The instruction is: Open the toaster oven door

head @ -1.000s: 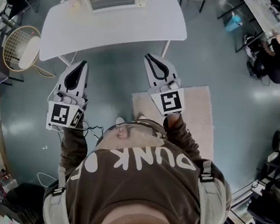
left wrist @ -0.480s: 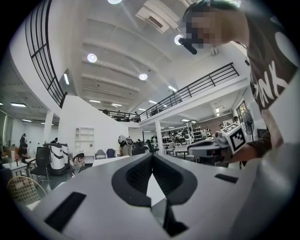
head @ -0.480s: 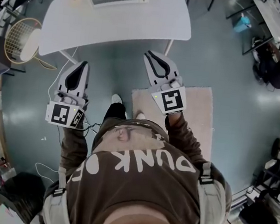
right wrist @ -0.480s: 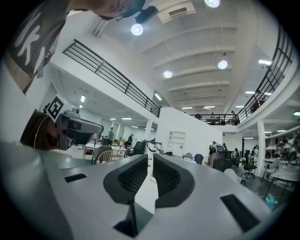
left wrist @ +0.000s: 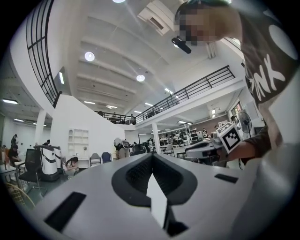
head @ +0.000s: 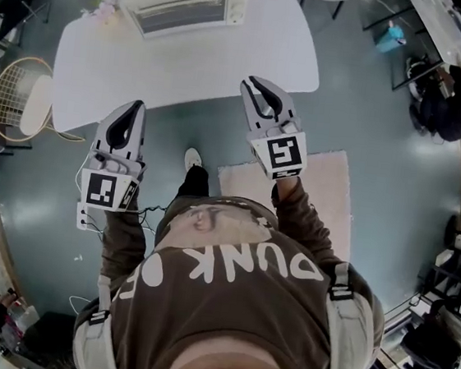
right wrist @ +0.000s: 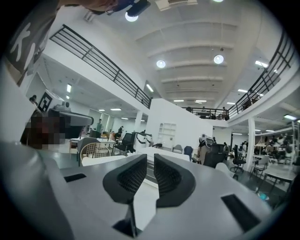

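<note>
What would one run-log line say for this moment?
phase: pre-contact | toaster oven: door closed, on table | left gripper: shut, empty | right gripper: jaws opening, empty

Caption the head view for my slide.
Person facing white table with toaster oven; left gripper shut, right gripper opening with nothing between its jaws.

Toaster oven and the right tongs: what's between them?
Only bare white tabletop before the toaster oven, seen in the head view; the right tongs are opening, empty.
</note>
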`<state>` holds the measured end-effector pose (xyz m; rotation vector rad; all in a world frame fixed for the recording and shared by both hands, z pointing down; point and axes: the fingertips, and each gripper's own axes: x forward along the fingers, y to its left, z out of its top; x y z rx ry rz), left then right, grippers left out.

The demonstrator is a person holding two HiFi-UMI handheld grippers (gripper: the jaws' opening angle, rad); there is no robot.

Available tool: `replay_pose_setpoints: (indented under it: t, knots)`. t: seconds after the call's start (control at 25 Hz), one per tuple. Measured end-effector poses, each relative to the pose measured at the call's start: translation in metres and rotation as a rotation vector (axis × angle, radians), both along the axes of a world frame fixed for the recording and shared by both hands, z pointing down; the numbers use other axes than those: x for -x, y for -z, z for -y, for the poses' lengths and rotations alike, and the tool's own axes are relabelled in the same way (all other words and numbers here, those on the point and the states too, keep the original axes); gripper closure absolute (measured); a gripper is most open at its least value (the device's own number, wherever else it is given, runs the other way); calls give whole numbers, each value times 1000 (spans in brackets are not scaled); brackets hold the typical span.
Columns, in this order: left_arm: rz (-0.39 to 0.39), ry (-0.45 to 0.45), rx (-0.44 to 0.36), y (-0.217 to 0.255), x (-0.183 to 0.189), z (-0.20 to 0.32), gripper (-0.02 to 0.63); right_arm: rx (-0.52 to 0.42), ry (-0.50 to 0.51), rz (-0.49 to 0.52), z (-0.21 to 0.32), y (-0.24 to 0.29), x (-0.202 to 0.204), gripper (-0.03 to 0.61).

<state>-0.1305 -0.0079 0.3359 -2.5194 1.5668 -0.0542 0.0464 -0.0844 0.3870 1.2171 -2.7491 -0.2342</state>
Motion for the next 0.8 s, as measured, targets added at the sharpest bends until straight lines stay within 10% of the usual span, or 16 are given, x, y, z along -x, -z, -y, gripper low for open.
replay_pose_setpoints:
  t: [0.36, 0.8]
  knots:
    - [14, -60, -11, 14, 70, 101, 610, 39, -144, -41, 147, 5, 49, 508]
    - [-18, -11, 48, 6, 77, 146, 611, 307, -313, -77, 324, -55, 68, 471]
